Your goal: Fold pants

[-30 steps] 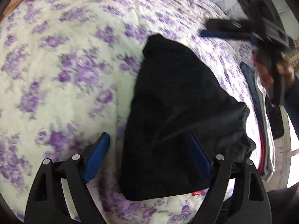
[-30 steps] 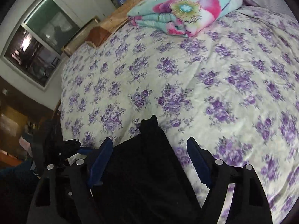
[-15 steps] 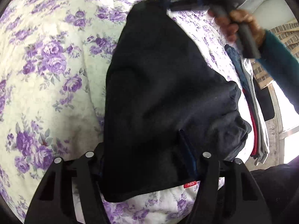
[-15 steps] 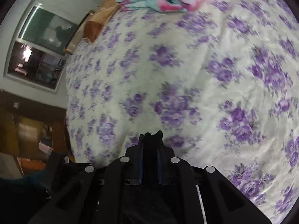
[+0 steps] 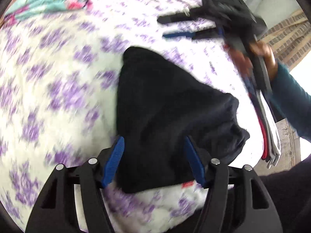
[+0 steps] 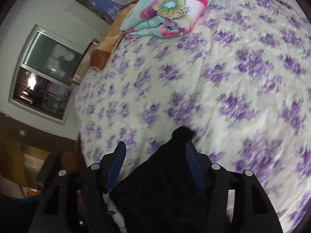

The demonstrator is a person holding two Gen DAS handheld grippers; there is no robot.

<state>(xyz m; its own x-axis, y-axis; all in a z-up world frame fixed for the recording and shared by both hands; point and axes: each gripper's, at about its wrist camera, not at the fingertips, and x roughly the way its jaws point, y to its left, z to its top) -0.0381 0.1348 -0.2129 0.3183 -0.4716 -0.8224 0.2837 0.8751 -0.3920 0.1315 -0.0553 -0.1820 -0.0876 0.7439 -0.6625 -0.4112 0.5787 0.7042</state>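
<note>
Where the purple-flowered bedspread (image 5: 48, 89) fills both views, the black pants (image 5: 165, 116) lie folded on it in a rough wedge, narrow at the far end and wide at the near end. In the left wrist view the left gripper (image 5: 154, 159) hangs over the near edge of the pants with its jaws spread; the blue pads (image 5: 114, 161) stand on either side of the cloth and clamp nothing. A small red tag (image 5: 188, 184) shows at the near hem, just beside the right pad.

The right gripper (image 5: 169, 27) shows in the far right of that view, held in a hand (image 5: 262, 58) with a teal sleeve. Its two fingers point left and stand apart, clear of the pants' far tip. In its own view, the right gripper (image 6: 154, 163) has its jaws spread above the pants (image 6: 165, 184), whose dark tip pokes out between the pads and lies on the bedspread (image 6: 233, 77).

A stack of folded clothes (image 5: 270, 134), grey, red and dark, sits at the right edge of the bed, near the pants' wide end. A folded floral blanket (image 6: 171, 9) in teal and pink lies at the far side of the bed. A window (image 6: 44, 71) is set in the wall to the left. Both views are blurred.
</note>
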